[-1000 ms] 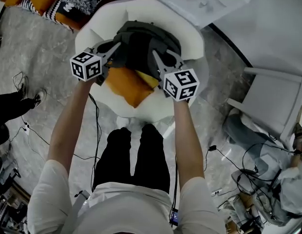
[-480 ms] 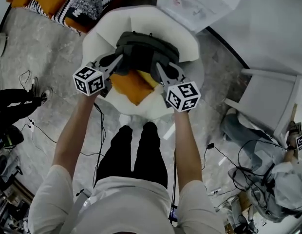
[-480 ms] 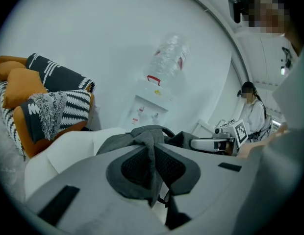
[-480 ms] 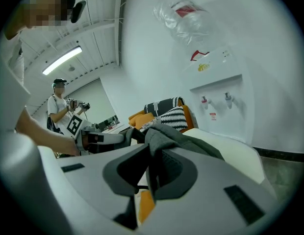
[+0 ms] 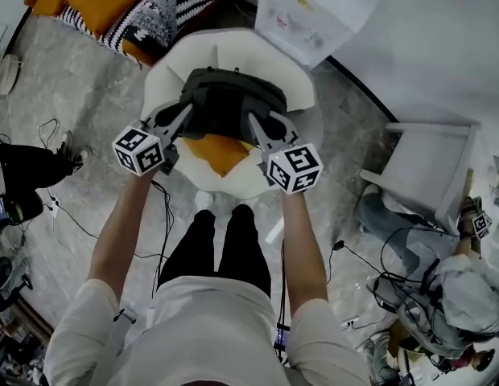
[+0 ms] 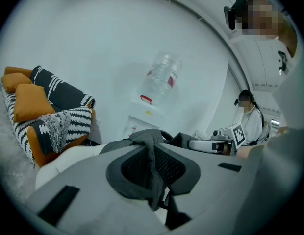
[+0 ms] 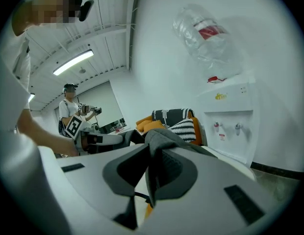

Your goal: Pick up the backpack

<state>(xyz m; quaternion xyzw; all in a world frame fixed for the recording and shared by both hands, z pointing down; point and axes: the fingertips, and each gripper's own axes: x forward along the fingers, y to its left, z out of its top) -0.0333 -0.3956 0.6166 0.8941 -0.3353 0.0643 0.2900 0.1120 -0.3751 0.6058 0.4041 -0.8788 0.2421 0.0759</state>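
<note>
Head view, backpack [image 5: 225, 103] over white chair [image 5: 296, 83], orange cushion [image 5: 217, 153] beneath, dispenser [image 5: 302, 14] behind

support: white round chair [image 5: 233, 45] below me | on its seat: orange cushion [image 5: 220, 153], toward the near edge | backpack [image 5: 229, 103] over the seat, contact with it unreadable | chair stands on grey stone floor [image 5: 96, 95] | on floor: loose cables [image 5: 394, 284]

You can read no text here: the red label [image 7: 209, 32] on the water bottle [image 7: 218, 53] and the stickers [image 7: 220, 96] on the dispenser [image 7: 238, 112] are blurred.
</note>
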